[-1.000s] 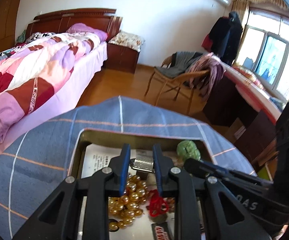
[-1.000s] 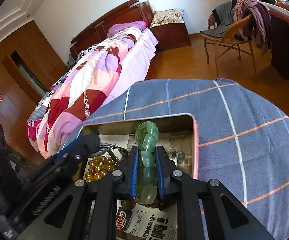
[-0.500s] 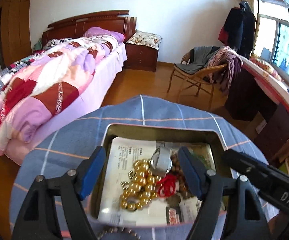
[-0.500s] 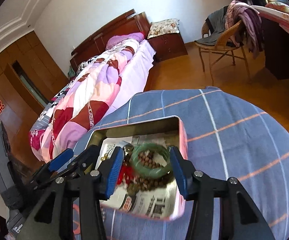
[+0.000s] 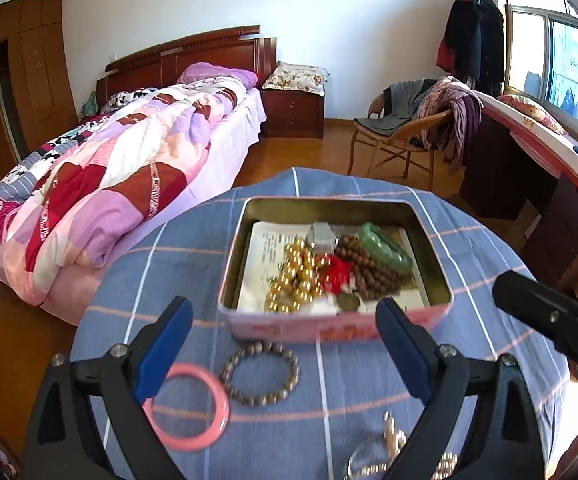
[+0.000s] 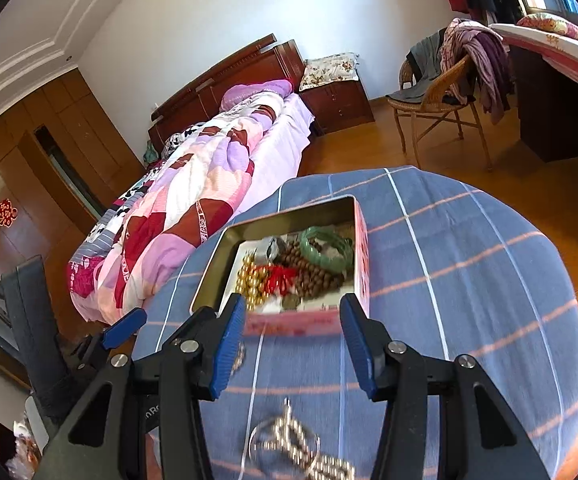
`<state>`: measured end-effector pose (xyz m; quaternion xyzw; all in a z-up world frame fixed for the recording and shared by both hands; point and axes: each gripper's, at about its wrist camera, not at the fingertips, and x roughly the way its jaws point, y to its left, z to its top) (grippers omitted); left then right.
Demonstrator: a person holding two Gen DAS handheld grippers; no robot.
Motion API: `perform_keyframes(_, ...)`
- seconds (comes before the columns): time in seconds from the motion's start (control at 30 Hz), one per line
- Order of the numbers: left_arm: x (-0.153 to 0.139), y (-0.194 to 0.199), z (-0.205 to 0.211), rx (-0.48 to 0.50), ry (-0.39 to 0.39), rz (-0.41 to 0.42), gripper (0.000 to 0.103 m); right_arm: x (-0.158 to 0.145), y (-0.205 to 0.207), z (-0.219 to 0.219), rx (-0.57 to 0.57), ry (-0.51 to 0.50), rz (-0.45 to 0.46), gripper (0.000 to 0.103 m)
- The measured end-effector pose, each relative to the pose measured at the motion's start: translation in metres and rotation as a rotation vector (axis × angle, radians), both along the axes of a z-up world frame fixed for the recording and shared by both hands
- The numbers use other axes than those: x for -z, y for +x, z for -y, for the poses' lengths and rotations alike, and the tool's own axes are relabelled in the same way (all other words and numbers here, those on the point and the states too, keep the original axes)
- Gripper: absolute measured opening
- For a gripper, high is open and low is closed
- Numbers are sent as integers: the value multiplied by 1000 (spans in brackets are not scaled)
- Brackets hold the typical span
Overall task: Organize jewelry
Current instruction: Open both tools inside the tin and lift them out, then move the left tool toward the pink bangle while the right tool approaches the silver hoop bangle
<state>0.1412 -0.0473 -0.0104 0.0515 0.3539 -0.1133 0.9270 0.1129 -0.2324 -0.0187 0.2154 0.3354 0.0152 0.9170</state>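
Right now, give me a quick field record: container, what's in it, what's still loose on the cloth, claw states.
container: pink rectangular metal tin, lid off, on blue plaid tablecloth
in tin: green jade bangle, brown wooden bead string, gold bead bracelet, red knotted cord
loose on cloth: pink plastic bangle, grey bead bracelet, silver chain pile
left claw: opening, nothing between pads
right claw: open, empty
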Motion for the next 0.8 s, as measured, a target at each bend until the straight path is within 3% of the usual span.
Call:
perform_keyframes(0.37,2,-47,-10,-12,35,22,100,3,-51,-8,7,-5,-7,50)
perform_keyframes(0.8,18,-82,-28,-7,68,36,100,11,-83,-14,18,-67,-13,50)
